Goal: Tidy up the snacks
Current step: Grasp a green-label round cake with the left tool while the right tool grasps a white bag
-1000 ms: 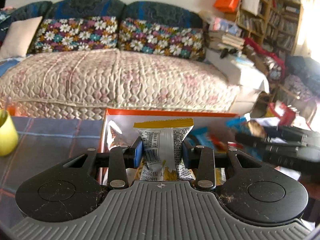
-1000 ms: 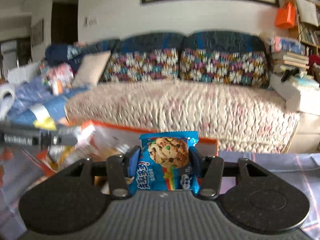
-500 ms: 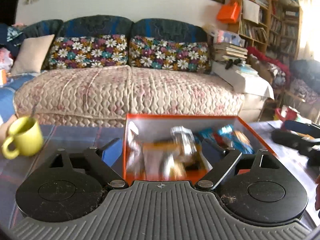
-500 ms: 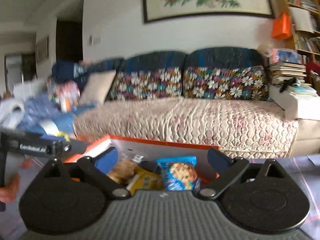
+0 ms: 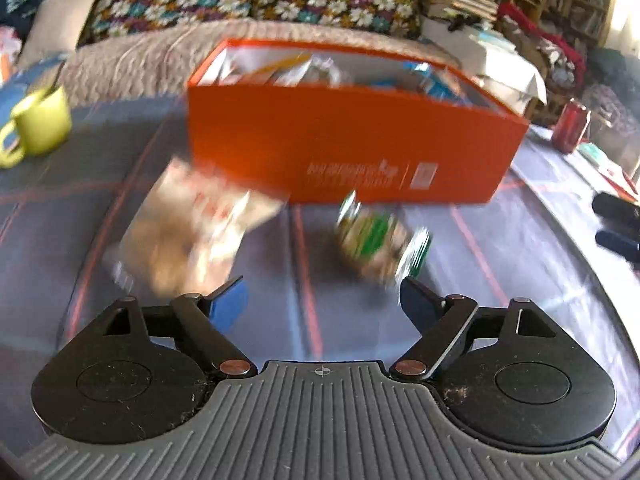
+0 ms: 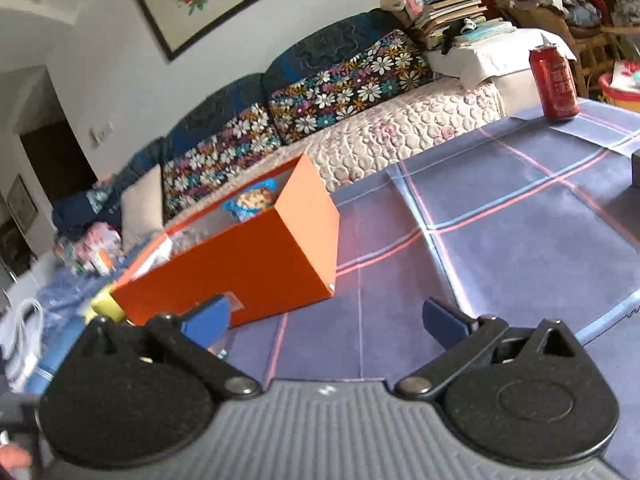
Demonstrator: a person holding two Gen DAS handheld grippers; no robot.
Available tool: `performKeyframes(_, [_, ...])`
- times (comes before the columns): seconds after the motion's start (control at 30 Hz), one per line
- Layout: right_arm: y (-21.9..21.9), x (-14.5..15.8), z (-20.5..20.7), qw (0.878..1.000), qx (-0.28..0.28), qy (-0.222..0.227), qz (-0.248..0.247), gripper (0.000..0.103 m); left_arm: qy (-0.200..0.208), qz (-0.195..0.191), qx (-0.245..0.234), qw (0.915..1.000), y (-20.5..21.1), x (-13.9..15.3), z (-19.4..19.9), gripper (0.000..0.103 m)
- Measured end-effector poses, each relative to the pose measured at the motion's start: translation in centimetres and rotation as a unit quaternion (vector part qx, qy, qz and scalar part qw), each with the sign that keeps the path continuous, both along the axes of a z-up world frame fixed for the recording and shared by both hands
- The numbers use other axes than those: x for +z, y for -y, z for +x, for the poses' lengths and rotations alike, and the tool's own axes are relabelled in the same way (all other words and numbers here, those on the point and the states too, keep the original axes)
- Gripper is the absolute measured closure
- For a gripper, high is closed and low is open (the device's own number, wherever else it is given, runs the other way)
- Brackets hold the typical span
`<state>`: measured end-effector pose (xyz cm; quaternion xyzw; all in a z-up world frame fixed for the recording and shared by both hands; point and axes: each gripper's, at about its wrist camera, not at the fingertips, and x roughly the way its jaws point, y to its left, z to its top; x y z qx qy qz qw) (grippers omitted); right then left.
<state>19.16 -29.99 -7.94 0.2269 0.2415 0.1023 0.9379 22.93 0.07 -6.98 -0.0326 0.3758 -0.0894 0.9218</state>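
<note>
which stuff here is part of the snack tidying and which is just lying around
Part of the job:
- orange box with snack packets inside
- pale snack bag on the table in front of the box
- green snack packet beside it
- left gripper and right gripper, both open and empty

Just lying about:
- yellow-green mug
- red can
- sofa
- stack of books
</note>
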Motion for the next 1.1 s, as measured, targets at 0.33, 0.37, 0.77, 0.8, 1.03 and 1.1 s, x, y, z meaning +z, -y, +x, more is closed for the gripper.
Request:
performKeyframes(0.33, [-0.4,0.4,0.5,1.000,0.022,-0.012,0.011,0.000,0.022,0.057,-0.026,0.9978,1.9,-0.2,2.8,0.037])
performKeyframes(0.37, [-0.5,0.4,0.6,1.000,0.024,-0.014,0.012,0.000,0.019,0.066,-0.037,0.9970,2.3,-0.6,3.1,0.037])
performKeyframes(0.77, [-1.2,-0.1,1.8,0.999,0.027,-0.030,-0.002,0.000,0.006,0.105,-0.174,0.9791,4.8,-2.6,5.4,0.075])
performKeyframes(0.8, [-1.3,-0.2,1.9,0.999,0.029,-0.031,-0.004,0.000,0.006,0.101,-0.167,0.9806,4.6,-2.6,5.1,0.076])
performKeyframes(1.03, [-1.5,-0.2,1.9,0.999,0.029,-0.035,-0.013,0.000,-0.001,0.065,-0.139,0.9881,2.4,-2.3,-0.8,0.085])
performKeyframes(1.1, [-1.7,-0.3,1.9,0.999,0.032,-0.034,-0.015,0.000,0.002,0.075,-0.120,0.9899,1.1,-2.3,-3.0,0.084])
